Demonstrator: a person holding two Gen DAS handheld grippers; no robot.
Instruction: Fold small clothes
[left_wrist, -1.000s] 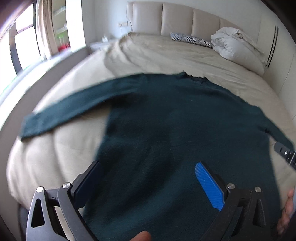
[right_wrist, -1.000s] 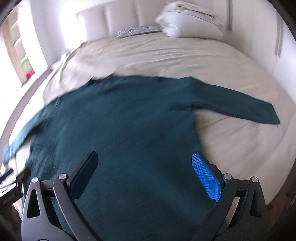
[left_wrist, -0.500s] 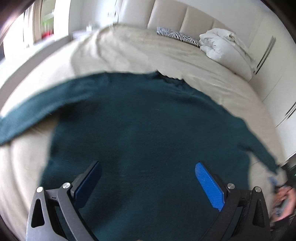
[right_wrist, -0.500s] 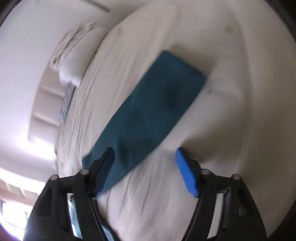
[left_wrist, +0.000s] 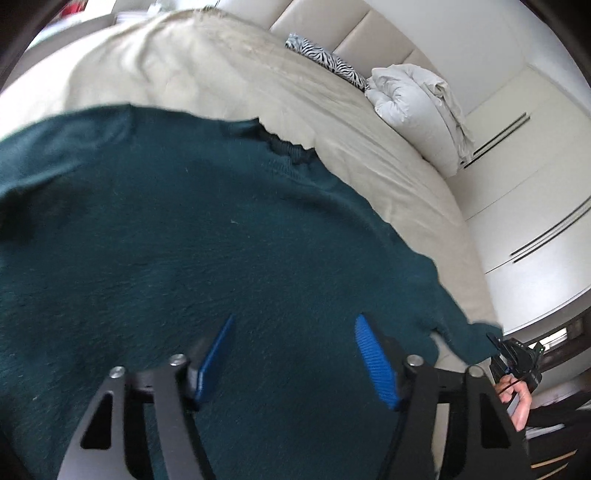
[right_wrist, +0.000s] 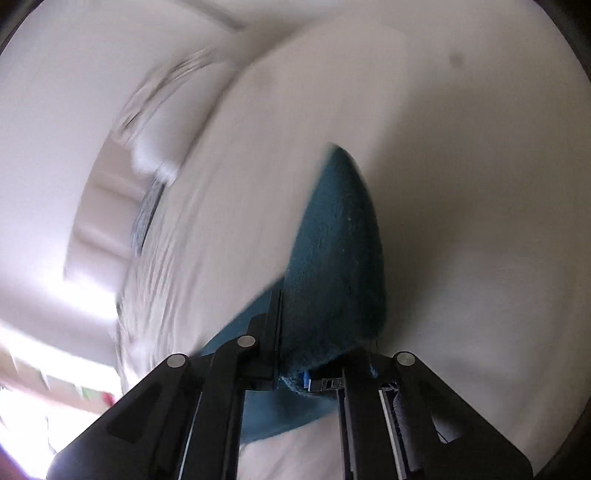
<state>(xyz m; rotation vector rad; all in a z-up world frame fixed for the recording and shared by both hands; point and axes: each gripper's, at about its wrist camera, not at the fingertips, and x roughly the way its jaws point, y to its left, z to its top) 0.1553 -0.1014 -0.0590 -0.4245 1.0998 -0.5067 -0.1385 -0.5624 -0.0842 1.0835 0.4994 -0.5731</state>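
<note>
From the left wrist, the dark teal knitted sweater (left_wrist: 229, 258) lay flat on the beige quilted bed (left_wrist: 229, 85), and the left gripper (left_wrist: 295, 354) hovered over its body, jaws apart and empty. From the right wrist, though blurred, the right gripper (right_wrist: 295, 373) was clamped on the sweater's sleeve cuff (right_wrist: 332, 258), probably to fold it inward; no containers showed.

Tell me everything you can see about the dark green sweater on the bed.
The sweater is dark teal-green, of a fuzzy knit, with long sleeves and a ribbed neckline. It lies spread flat on the beige bed cover, neckline toward the headboard. The left gripper hovers open above its body. The right gripper is shut on the end of its right sleeve, which is bunched in the grip; the left wrist view shows that sleeve end at the bed's edge.
</note>
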